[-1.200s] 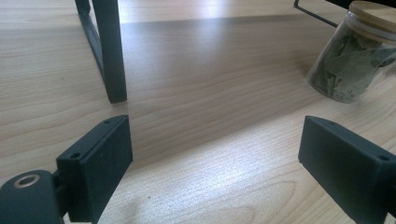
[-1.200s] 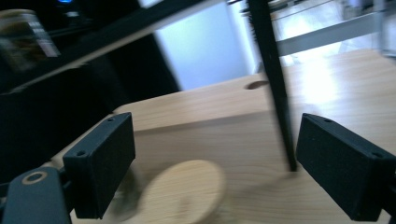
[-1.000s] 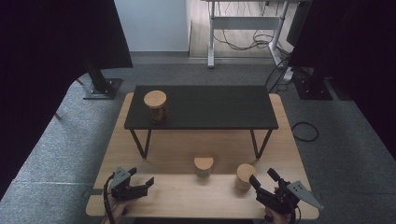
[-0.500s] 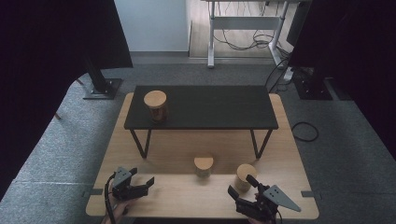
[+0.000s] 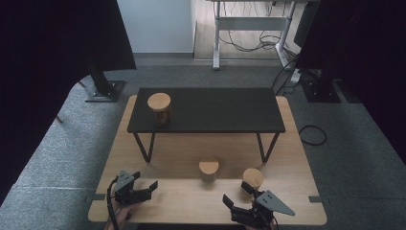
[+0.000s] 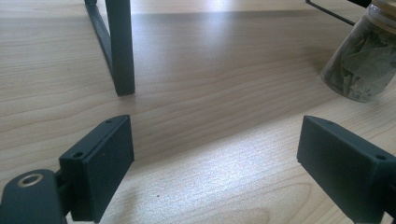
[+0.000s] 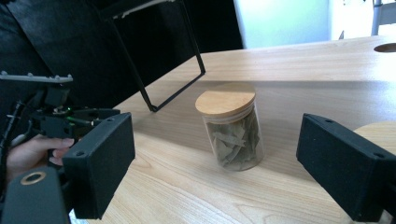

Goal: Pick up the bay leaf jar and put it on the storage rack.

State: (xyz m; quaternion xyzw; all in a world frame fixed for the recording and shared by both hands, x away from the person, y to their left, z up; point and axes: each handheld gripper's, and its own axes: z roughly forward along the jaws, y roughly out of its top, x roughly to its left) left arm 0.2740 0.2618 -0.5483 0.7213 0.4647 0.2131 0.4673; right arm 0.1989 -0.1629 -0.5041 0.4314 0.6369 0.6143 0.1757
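Note:
Three glass jars with wooden lids hold dried leaves. One jar [image 5: 159, 109] stands on the black low table [image 5: 225, 110]. The middle jar [image 5: 208, 170] [image 7: 232, 126] and the right jar [image 5: 252, 178] [image 7: 379, 134] stand on the wooden tabletop. My right gripper [image 5: 238, 194] [image 7: 215, 135] sits open at the front edge, pointing at the middle jar, a short way from it. My left gripper [image 5: 145, 181] [image 6: 215, 135] rests at the front left, open; its jaws have just been closing a little with nothing between them. The middle jar [image 6: 362, 60] is off to its right.
A leg of the black table [image 6: 122, 60] stands just ahead of the left gripper. The wooden tabletop [image 5: 287, 143] ends close behind both grippers. The left hand and its gripper [image 7: 56, 121] lie beyond the middle jar in the right gripper view.
My right gripper has moved left along the front edge and now points at the middle jar. The left gripper has stayed where it was.

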